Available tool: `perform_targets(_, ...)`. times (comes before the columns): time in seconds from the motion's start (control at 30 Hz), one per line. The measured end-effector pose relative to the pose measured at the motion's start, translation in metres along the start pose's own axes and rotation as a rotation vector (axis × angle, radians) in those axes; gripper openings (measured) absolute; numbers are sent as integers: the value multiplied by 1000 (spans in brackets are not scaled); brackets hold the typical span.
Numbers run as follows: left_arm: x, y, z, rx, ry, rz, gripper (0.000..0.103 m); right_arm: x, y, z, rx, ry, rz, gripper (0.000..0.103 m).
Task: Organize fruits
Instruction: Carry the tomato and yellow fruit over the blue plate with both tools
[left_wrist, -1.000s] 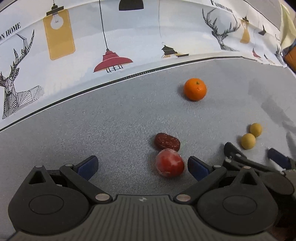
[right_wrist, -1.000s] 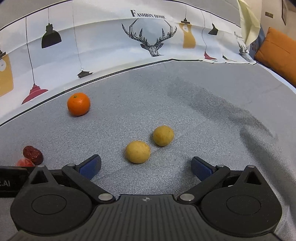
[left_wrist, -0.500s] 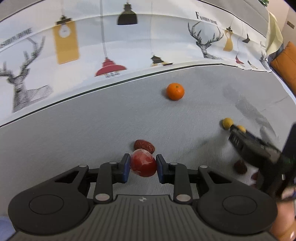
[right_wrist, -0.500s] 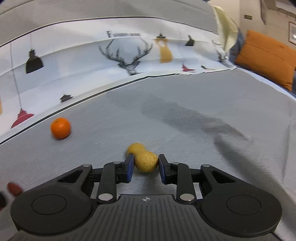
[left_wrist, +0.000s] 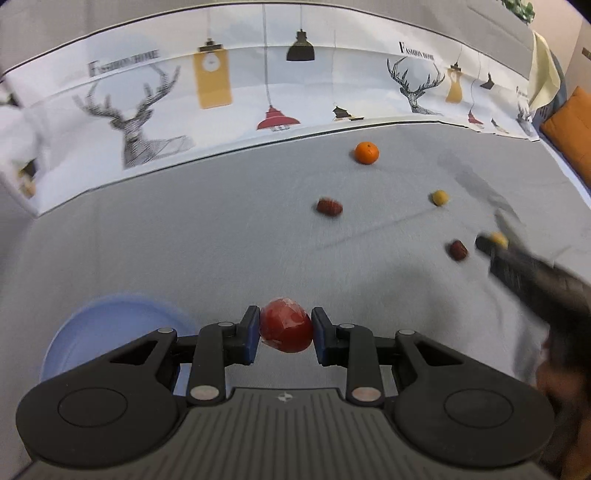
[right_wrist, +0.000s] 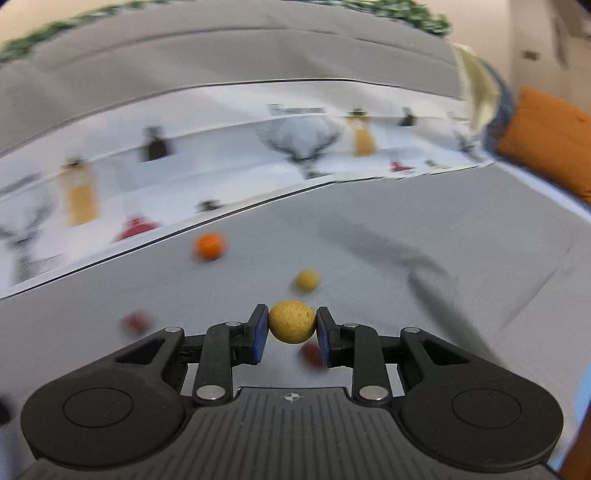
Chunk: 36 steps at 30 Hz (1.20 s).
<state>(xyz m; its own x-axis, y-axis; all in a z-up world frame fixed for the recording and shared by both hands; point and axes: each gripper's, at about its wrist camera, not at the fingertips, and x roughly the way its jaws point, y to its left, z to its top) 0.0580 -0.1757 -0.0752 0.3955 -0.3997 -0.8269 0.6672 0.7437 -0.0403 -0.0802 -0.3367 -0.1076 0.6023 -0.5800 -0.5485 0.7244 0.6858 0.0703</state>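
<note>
My left gripper (left_wrist: 284, 330) is shut on a round red fruit (left_wrist: 286, 328) and holds it above the grey cloth, next to a pale blue plate (left_wrist: 107, 328) at lower left. My right gripper (right_wrist: 291, 326) is shut on a small yellow fruit (right_wrist: 292, 320), lifted off the cloth; it also shows in the left wrist view (left_wrist: 496, 242). On the cloth lie an orange (left_wrist: 366, 153), a second yellow fruit (left_wrist: 440, 197), and two dark red dates (left_wrist: 328, 206) (left_wrist: 458, 250).
A printed cloth with deer and lamps (left_wrist: 258, 92) stands along the back edge. An orange cushion (right_wrist: 550, 136) lies at far right. The right wrist view is motion-blurred.
Both grippers closed on their fruits and have lifted them. The left one has pulled back and left toward the blue plate; the right one has risen with the yellow fruit.
</note>
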Motion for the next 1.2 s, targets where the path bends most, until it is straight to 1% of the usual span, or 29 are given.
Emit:
perform_targets(0.13, -47, 6, -31, -3, 5, 22, 33, -71, 12, -25, -79, 62, 147, 29)
perform_targets(0.23, -82, 12, -55, -13, 15, 43, 33, -119, 26, -35, -132, 87, 251, 29)
perform_targets(0.3, -105, 15, -75, -22, 23, 62, 33, -150, 35, -40, -171, 79, 304, 29)
perform_targets(0.4, -135, 20, -106, -26, 41, 64, 33, -191, 46, -46, -229, 39, 357, 29)
perform_targets(0.47, -155, 23, -125, -29, 31, 84, 33, -214, 51, -51, -258, 16, 375, 29)
perform_targets(0.6, -192, 29, -158, -57, -16, 144, 33, -251, 59, -65, -308, -13, 406, 29)
perform_targets(0.77, -223, 31, -183, -58, -71, 220, 33, -285, 62, -78, -358, -53, 432, 29)
perform_targets(1.03, -247, 34, -198, -106, -109, 235, 33, -308, 67, -83, -406, -84, 439, 29)
perform_targets(1.2, -252, 39, -206, -120, -113, 236, 33, -312, 74, -86, -430, -87, 438, 29)
